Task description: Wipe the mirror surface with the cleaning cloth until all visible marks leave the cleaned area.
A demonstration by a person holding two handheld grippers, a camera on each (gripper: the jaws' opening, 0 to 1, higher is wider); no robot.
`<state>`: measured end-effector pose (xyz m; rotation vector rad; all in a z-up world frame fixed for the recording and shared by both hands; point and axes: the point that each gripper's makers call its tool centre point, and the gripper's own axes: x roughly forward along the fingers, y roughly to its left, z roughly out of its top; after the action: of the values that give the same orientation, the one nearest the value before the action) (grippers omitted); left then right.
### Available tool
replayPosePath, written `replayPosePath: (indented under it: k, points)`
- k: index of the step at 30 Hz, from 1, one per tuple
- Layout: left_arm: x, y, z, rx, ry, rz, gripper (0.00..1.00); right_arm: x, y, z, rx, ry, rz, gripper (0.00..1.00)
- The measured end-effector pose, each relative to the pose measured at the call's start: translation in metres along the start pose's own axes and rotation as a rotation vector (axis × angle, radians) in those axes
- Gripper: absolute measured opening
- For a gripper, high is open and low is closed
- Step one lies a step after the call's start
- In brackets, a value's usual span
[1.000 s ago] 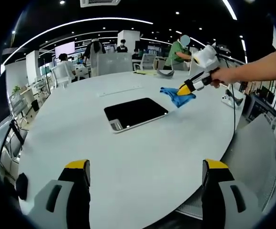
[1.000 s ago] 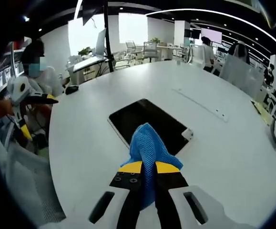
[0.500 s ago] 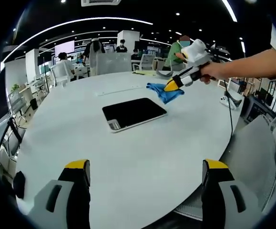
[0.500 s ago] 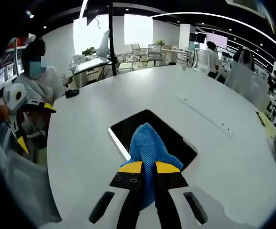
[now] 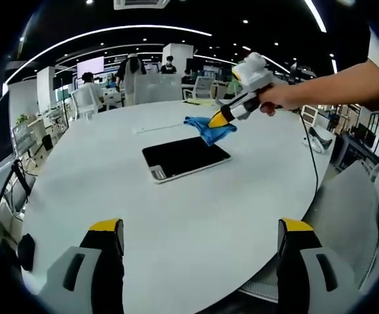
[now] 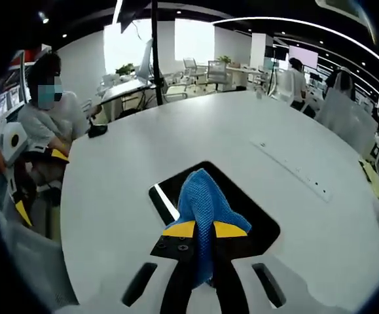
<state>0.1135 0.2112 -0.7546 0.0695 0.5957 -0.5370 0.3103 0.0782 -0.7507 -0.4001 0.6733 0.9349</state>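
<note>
A dark rectangular mirror (image 5: 184, 157) (image 6: 254, 214) with a pale frame lies flat on the round white table (image 5: 196, 222). My right gripper (image 5: 215, 122) (image 6: 204, 229) is shut on a blue cleaning cloth (image 5: 204, 127) (image 6: 203, 199). It holds the cloth just above the mirror's far right corner in the left gripper view. In the right gripper view the cloth hangs over the mirror's near part. My left gripper (image 5: 199, 227) stands open over the table's near edge, with nothing between its yellow-tipped fingers (image 5: 107, 228).
A person's bare arm (image 5: 333, 85) reaches in from the right, with a cable trailing down the table. A long seam strip (image 6: 294, 170) runs across the table. Office chairs (image 5: 84, 101), desks and seated people surround the table.
My right gripper has carried the cloth leftward and lower, from beside the mirror's right side to over its far corner. The left gripper has stayed in place.
</note>
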Motion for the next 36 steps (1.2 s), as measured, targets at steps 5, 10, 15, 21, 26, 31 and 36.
replayPosePath:
  k: [5, 10, 15, 21, 26, 31, 36]
  points:
    - [-0.001, 0.002, -0.001, -0.004, -0.002, 0.001, 0.99, 0.005, -0.010, -0.004, 0.014, 0.005, 0.003, 0.04]
    - [-0.002, 0.004, -0.004, -0.008, 0.002, 0.000, 0.99, 0.020, -0.019, -0.001, 0.017, 0.007, 0.005, 0.04]
    - [-0.003, 0.005, -0.005, -0.011, 0.003, 0.000, 0.99, 0.036, -0.022, 0.007, 0.006, 0.015, 0.015, 0.04]
    - [-0.003, 0.007, -0.006, -0.014, 0.003, -0.002, 0.99, 0.050, -0.021, 0.016, -0.009, 0.011, 0.024, 0.04]
    - [-0.002, 0.006, -0.006, -0.012, 0.005, -0.008, 0.99, 0.064, -0.019, 0.024, -0.009, 0.014, 0.028, 0.04]
    - [-0.001, 0.006, -0.005, -0.017, 0.005, -0.009, 0.99, 0.075, -0.015, 0.027, -0.014, 0.018, 0.034, 0.04]
    - [-0.001, 0.008, -0.004, -0.011, 0.006, -0.008, 0.99, 0.084, -0.017, 0.030, -0.017, 0.020, 0.031, 0.04]
